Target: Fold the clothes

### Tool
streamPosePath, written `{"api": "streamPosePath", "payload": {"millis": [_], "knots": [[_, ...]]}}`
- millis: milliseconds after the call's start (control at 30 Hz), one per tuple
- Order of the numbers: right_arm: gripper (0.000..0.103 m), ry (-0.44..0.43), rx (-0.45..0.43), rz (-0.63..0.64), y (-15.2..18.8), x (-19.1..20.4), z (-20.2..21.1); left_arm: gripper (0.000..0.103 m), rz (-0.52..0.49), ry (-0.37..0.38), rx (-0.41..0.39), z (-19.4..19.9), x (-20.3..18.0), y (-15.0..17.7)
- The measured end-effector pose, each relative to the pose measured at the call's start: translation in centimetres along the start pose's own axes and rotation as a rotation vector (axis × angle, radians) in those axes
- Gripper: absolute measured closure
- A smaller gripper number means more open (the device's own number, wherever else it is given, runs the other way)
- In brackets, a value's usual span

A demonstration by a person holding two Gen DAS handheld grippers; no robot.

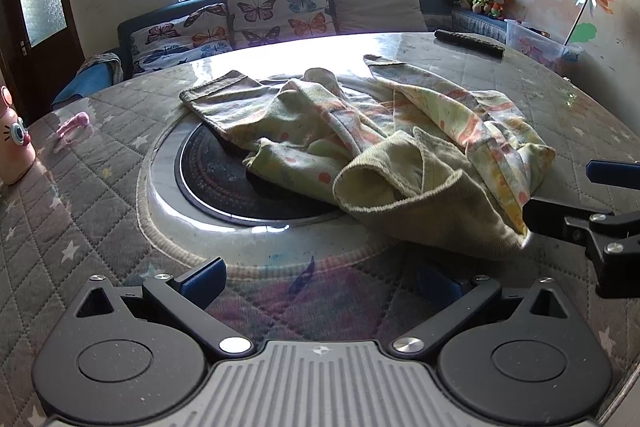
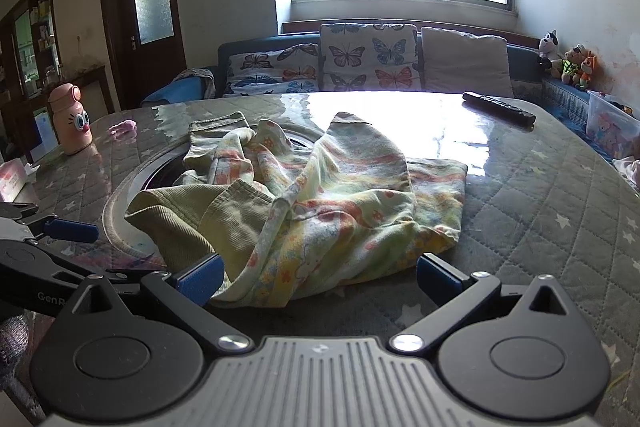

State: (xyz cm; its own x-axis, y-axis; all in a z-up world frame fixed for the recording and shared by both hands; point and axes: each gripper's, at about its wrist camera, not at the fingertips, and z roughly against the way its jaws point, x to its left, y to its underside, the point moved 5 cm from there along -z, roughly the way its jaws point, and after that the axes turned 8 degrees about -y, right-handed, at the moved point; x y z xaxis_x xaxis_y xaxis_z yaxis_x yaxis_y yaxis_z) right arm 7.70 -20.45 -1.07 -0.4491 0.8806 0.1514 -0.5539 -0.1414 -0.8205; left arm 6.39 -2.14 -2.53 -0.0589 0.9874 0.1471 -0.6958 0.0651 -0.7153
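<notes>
Ahead of both finger pairs: crumpled garment point(image 1: 384, 151) lies on the quilted table point(image 1: 92, 195), partly over the dark round inset point(image 1: 224, 183).
Left gripper point(image 1: 324, 279): fingers spread, empty, short of the garment's near edge.
Right gripper point(image 2: 318, 277): fingers spread, garment hem between them, not pinched.
Far beyond fingertips: remote point(image 2: 500, 107).
</notes>
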Motion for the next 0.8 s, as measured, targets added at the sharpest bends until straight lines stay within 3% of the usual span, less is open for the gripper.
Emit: {"api": "streamPosePath", "payload": {"millis": [433, 800], "knots": [[0.0, -0.005, 0.002, 0.021, -1.7, -0.3, -1.4, 0.0, 0.004, -0.022, -0.035, -0.4, 1.1, -2.4], [0.0, -0.047, -0.012, 0.009, -5.2, -1.1, -2.9, 0.0, 0.034, -0.097, -0.111, -0.3, 4.5, -6.5]]}}
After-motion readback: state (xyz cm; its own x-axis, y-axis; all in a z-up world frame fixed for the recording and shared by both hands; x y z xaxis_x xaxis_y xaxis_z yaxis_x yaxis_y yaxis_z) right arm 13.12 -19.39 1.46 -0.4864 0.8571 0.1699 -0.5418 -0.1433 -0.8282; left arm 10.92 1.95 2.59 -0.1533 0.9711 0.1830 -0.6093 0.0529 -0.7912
